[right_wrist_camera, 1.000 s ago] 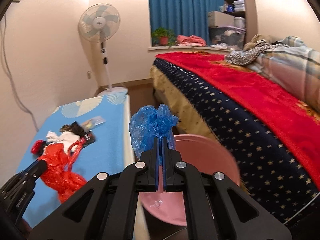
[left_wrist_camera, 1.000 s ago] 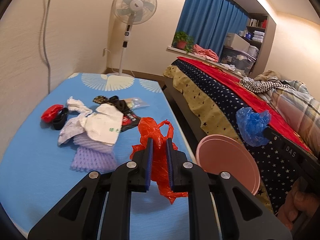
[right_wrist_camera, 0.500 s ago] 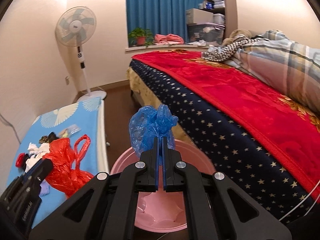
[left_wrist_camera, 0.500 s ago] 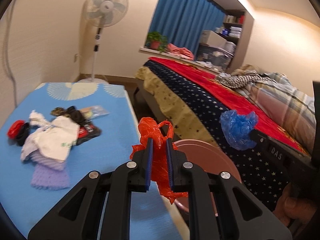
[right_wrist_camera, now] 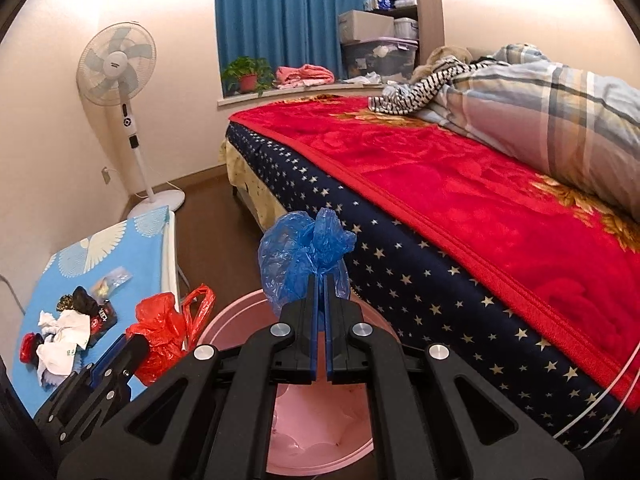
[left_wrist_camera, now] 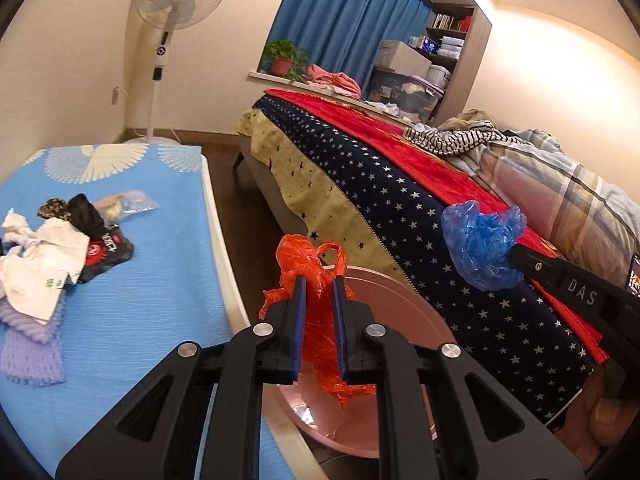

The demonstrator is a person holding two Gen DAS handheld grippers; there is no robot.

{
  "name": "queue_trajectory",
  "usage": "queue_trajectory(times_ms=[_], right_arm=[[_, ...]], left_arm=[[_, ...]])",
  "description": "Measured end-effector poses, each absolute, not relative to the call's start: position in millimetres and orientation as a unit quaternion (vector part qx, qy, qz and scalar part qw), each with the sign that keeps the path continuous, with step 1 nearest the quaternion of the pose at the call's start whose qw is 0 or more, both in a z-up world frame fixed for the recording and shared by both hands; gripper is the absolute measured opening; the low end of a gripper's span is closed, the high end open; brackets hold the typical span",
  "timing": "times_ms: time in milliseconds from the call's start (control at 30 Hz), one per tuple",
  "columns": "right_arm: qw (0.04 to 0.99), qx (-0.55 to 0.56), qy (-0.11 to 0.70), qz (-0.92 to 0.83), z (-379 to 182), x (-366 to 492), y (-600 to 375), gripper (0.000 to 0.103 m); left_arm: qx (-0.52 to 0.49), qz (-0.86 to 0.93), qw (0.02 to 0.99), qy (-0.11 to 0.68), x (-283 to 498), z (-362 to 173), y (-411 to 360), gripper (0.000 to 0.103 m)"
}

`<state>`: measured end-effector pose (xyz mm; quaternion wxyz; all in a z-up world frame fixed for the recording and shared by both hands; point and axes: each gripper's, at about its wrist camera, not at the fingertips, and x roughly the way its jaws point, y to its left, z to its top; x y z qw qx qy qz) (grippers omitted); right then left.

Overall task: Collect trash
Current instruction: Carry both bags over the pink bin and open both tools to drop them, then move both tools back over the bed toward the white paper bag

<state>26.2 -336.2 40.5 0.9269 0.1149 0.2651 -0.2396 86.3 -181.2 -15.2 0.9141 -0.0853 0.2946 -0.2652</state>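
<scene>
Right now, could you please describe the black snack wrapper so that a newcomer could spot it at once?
Start at the blue mat left of the bed. The trash pile sits on its left side, and the black snack wrapper lies flat at the pile's right edge, beside the crumpled white paper. It alone is glossy black with a red-and-white logo.

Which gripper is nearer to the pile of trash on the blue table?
Left. The left gripper, holding the red bag, is beside the blue table edge; the right gripper with the blue bag is bed-side of the pink bin, farther from the trash pile.
</scene>
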Motion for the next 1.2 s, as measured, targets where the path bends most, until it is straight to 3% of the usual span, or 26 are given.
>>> queue_trajectory(times_ms=[133,200,267,933,1200], right_arm=[[0.923,0.114,0.270,-0.247,39,28,-338,0.008],[0.921,0.116,0.271,-0.255,38,28,-339,0.034],[0.920,0.124,0.268,-0.259,37,26,-342,0.045],[0.954,0.130,0.238,-0.129,49,24,-275,0.044],[0.958,0.147,0.243,-0.043,39,40,-237,0.029]], left_arm=[[-0.087,-0.276,0.904,0.316,93,-22,-189,0.017],[-0.089,-0.280,0.899,0.326,96,-26,-190,0.024],[-0.101,-0.276,0.897,0.330,97,-28,-184,0.024],[-0.121,-0.201,0.927,0.293,73,-2,-92,0.024],[-0.134,-0.122,0.941,0.285,67,-5,-39,0.024]])
